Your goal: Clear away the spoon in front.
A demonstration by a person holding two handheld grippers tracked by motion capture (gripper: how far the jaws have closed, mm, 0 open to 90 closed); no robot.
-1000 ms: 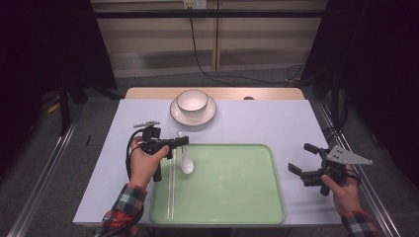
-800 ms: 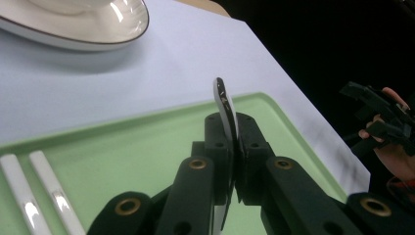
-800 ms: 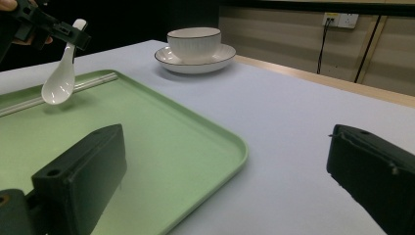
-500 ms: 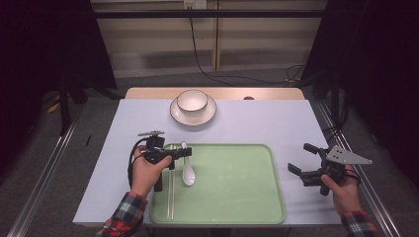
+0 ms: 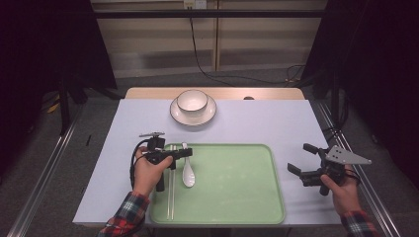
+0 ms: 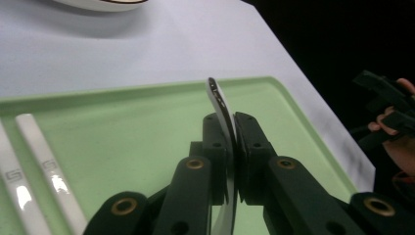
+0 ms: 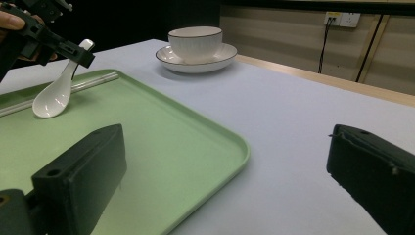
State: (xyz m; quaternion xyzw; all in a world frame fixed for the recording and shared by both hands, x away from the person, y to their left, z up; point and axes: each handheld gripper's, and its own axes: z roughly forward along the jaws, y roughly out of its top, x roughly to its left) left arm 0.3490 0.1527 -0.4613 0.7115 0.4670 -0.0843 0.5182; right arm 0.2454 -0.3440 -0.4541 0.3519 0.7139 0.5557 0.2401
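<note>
A white spoon [image 5: 188,173] leans with its bowl down on the left part of the green tray [image 5: 232,183]. My left gripper [image 5: 187,153] is shut on the spoon's handle [image 6: 221,104], which stands edge-on between the black pads of that gripper [image 6: 233,122]. From the right gripper view, the spoon [image 7: 53,96] hangs tilted under the left gripper [image 7: 73,51] with its bowl at the tray [image 7: 161,142]. My right gripper [image 5: 300,158] stands open over the table, right of the tray, holding nothing; its jaws [image 7: 225,137] are wide apart.
Two white chopsticks [image 5: 171,192] lie lengthwise along the tray's left edge, close beside the spoon. A white bowl [image 5: 192,101] sits on a saucer [image 5: 178,116] at the table's far middle. The tray's centre and right are bare.
The left gripper has shifted a little toward the person with the spoon in it, carrying the spoon further over the tray. The right gripper has stayed put.
</note>
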